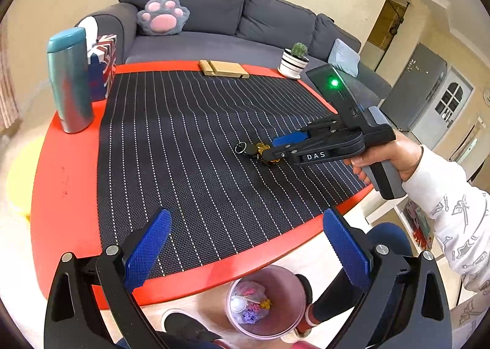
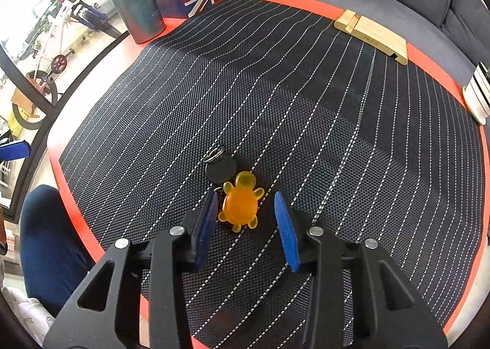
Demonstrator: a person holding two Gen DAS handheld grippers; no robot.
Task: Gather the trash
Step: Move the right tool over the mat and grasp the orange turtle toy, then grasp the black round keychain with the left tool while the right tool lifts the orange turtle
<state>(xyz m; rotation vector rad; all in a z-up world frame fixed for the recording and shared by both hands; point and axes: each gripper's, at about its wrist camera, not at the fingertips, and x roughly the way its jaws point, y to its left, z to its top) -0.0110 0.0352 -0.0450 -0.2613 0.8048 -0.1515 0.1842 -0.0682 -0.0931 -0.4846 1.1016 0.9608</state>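
An orange turtle keychain [image 2: 240,203] with a black round fob [image 2: 221,170] and a metal ring lies on the dark striped mat [image 2: 306,134]. My right gripper [image 2: 246,211] is open with its blue pads either side of the turtle, not touching it. In the left wrist view the right gripper [image 1: 269,151] sits low over the keychain [image 1: 255,150]. My left gripper [image 1: 245,245] is open and empty, above the table's near edge. A pink trash bin [image 1: 266,303] with several scraps inside stands on the floor below it.
On the red table [image 1: 67,180] stand a teal tumbler [image 1: 70,79], a Union Jack tissue box [image 1: 102,67], a wooden phone stand [image 1: 223,69] and a potted cactus [image 1: 294,59]. A grey sofa [image 1: 214,27] with a paw cushion lies behind. The person's legs are by the bin.
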